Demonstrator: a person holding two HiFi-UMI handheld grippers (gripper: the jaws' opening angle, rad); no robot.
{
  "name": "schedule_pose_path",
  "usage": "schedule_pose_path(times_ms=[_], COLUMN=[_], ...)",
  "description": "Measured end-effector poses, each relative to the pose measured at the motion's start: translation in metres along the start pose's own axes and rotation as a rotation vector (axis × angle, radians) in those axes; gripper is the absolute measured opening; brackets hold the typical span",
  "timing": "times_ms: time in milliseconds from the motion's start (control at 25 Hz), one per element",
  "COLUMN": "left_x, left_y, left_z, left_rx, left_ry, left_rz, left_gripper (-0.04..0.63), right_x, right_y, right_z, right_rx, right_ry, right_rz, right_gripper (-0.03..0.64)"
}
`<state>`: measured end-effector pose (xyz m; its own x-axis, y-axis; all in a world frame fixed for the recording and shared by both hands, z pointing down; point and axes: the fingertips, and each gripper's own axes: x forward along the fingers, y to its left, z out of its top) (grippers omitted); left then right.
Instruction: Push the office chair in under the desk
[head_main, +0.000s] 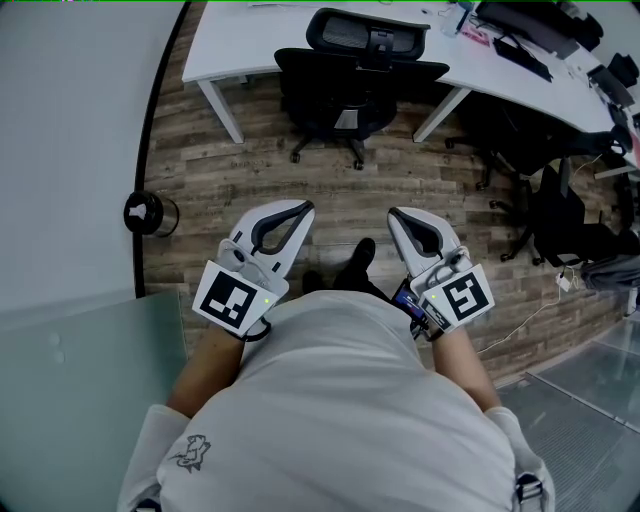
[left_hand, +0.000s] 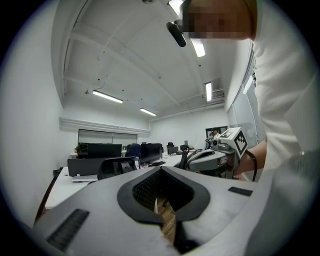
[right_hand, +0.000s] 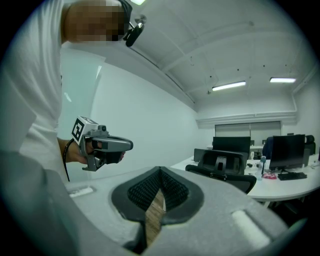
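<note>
Seen from above, a person in a white shirt stands on a wood-plank floor (head_main: 250, 185) and faces a white table (head_main: 225, 40) that runs along the top of the picture. At far left a small round black object (head_main: 149, 213) sits on the floor beside a pale wall, well away from the table. The left hand-held gripper (head_main: 304, 208) is held out level in front of the person's body. Its jaws are closed together with nothing between them, and only floor shows through the gap behind the tips. Beyond it, near the middle of the table's near edge, stands the black office chair (head_main: 355, 75). Its back and headrest are turned toward the person, its seat is drawn up to the table edge between two white table legs, and its wheeled base rests on the floor just in front. It is well apart from both grippers. The person's dark shoe (head_main: 362, 255) shows between the two grippers. The right hand-held gripper (head_main: 393, 213) is held beside the left one and tilts slightly downward. Its jaws are also pressed together and hold nothing. Toward the table's right end lie a dark keyboard (head_main: 522, 52) and other dark clutter. A second black chair (head_main: 558, 205) stands on the floor by that end.
</note>
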<state>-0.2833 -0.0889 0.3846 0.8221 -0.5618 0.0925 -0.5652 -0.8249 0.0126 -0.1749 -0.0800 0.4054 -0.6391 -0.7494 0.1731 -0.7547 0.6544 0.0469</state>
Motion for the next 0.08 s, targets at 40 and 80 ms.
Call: schedule_pose_path(times_ms=[40,80], left_x=[0.0012,0.0023], left_y=[-0.0001,-0.0001], left_z=[0.0009,0.0018], left_rx=[-0.001,-0.003], left_ry=[-0.001,-0.001], left_rz=[-0.001,-0.002], left_gripper=[-0.002,-0.002], right_x=[0.0002,0.0004], right_y=[-0.0010,-0.0019], right_z=[0.0009,0.0017], right_rx=[-0.001,-0.002], right_ry=[0.000,0.001], right_rz=[0.001,0.002], right_gripper=[0.003,0.003])
